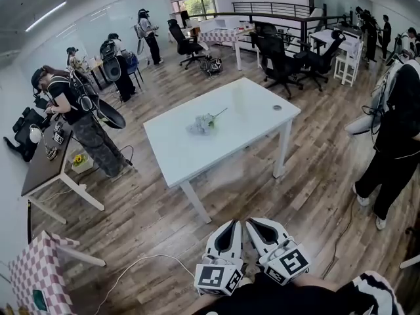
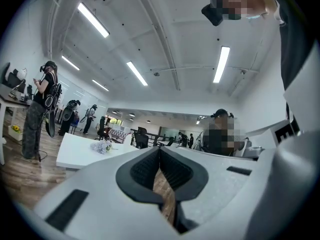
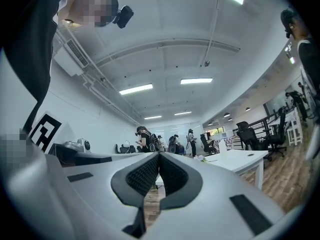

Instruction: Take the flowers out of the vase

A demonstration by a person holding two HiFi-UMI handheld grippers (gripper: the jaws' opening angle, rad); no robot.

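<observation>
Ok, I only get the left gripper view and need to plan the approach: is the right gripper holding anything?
Observer: No, the right gripper is shut, with nothing between its jaws.
Operator: Where are both grippers relative to the table?
Observer: In the head view the left gripper and the right one sit side by side at the bottom of the frame, with wood floor between them and the white table.
Operator: Anything on it besides the flowers?
Observer: A small dark round thing near its right-hand corner, apart from the flowers.
</observation>
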